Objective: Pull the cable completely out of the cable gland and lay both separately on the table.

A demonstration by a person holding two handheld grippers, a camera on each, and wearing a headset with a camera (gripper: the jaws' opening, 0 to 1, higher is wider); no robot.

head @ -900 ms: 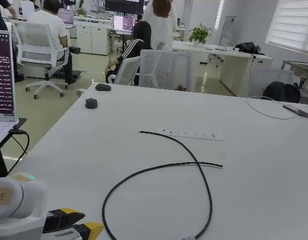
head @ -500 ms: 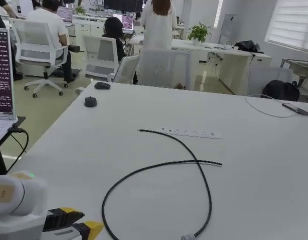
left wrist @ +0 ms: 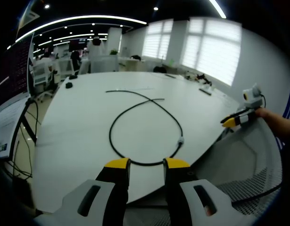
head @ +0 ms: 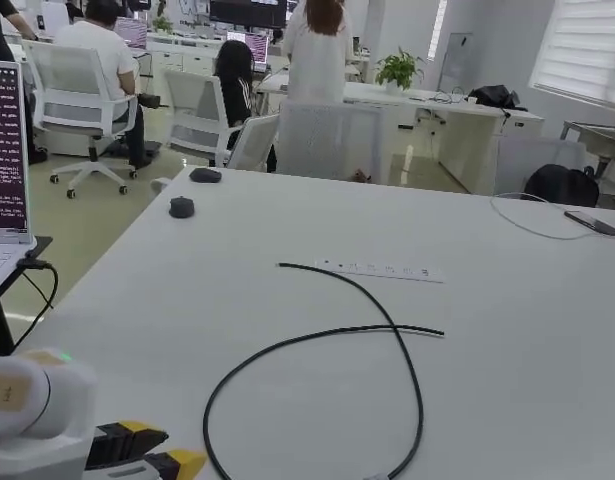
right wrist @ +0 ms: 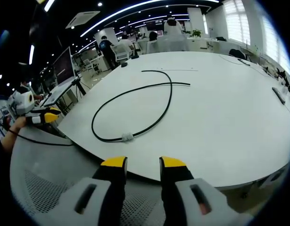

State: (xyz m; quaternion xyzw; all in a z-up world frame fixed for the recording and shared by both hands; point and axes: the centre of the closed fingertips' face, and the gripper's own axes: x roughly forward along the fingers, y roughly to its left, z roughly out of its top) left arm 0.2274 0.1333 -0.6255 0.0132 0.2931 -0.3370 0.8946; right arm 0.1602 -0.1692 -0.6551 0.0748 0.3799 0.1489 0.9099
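Left gripper view: nothing done yet, gland still threaded on cable.
Left gripper (left wrist: 147, 163) and right gripper (right wrist: 143, 161) hang off the table (left wrist: 78, 117) edge, jaws slightly apart and empty. Mid-frame, gland (left wrist: 181, 140) sits on looped cable (left wrist: 111, 134); pulling and laying remain.

Head view's bottom edge cuts off the cable (head: 395, 328) loop

A white power strip (head: 382, 270) lies mid-desk (head: 507, 380). A computer mouse (head: 205, 175) and a small dark puck (head: 182, 207) sit near the far-left corner, and a phone (head: 593, 223) lies at the right edge.
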